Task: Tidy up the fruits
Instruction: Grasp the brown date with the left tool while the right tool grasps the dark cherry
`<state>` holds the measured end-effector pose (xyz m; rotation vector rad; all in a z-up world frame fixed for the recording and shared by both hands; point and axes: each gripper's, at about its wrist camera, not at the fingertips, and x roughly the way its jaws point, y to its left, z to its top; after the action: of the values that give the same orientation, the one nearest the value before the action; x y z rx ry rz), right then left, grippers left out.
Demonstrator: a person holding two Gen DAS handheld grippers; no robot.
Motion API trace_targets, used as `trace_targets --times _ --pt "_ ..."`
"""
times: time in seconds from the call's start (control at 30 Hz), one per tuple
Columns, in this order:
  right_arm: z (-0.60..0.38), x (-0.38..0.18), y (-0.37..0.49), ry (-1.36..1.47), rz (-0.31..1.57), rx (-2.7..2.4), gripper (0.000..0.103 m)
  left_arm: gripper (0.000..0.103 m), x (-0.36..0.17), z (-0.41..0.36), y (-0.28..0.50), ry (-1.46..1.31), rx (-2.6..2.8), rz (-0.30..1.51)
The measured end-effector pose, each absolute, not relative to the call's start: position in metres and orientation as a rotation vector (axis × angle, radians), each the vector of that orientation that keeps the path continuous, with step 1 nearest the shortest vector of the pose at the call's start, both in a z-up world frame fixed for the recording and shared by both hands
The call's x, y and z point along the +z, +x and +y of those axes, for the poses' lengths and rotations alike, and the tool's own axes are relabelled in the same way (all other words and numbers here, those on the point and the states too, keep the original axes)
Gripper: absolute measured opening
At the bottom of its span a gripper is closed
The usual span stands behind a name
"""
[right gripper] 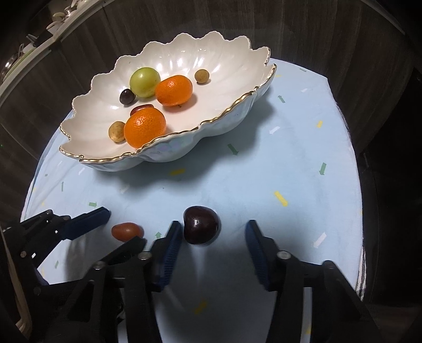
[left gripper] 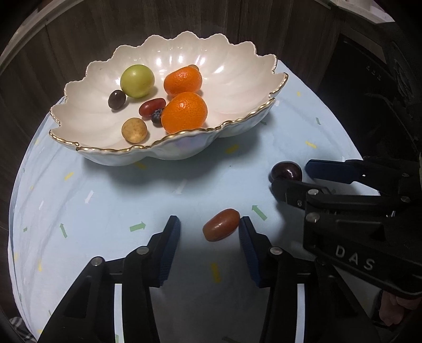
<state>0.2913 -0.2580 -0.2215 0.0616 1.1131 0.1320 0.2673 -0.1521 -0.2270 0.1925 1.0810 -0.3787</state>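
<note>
**Both claws open over 2 loose fruits**

Blue pads of our left gripper [left gripper: 209, 219] sit closest, jaws apart, w/ the red-brown oval fruit [left gripper: 221, 224] lying on the cloth between them; it touches the right-hand pad, the other pad stands clear, so nothing is clamped. Our right gripper [right gripper: 213, 223] is likewise open: the dark cherry [right gripper: 201, 224] rests against its left-hand pad, the far pad well apart. We see the 2 grippers side by side, near each other.

Surface: a pale blue cloth [right gripper: 237, 179] printed w/ small arrows & dashes, over a rounded table. Dark wood panelling [left gripper: 184, 18] runs behind it; a shelf [right gripper: 39, 39] w/ crockery shows in the right wrist view, top left.

Room to move: we have bare cloth between the grippers and the bowl [left gripper: 184, 147], & more to the bowl's right. The table edge curves off close on both sides.

Count in the scalloped, gold-rimmed bowl, approx:
- 2 mandarins [left gripper: 184, 112]
- 1 green fruit [left gripper: 137, 80]
- 2 tan round fruits [left gripper: 134, 129]
- 1 dark round fruit [left gripper: 116, 99]
- 1 red oval fruit [left gripper: 151, 106]
- 1 small blue-black berry [left gripper: 157, 116]

On the cloth: 2 fruits
</note>
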Motion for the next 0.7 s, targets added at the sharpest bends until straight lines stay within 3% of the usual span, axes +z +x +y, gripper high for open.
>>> trace_targets --times 0.2,0.7 --pt "-0.2567 -0.2214 0.2914 0.068 1.11 0.149 0.026 0.026 -0.2268 -0.1534 0.2653 0.191 -0.392 1.078" --pt "-0.2597 -0.2173 0.2862 0.077 1.094 0.13 0.026 0.025 -0.2245 -0.1508 0.2665 0.181 -0.394 1.08"
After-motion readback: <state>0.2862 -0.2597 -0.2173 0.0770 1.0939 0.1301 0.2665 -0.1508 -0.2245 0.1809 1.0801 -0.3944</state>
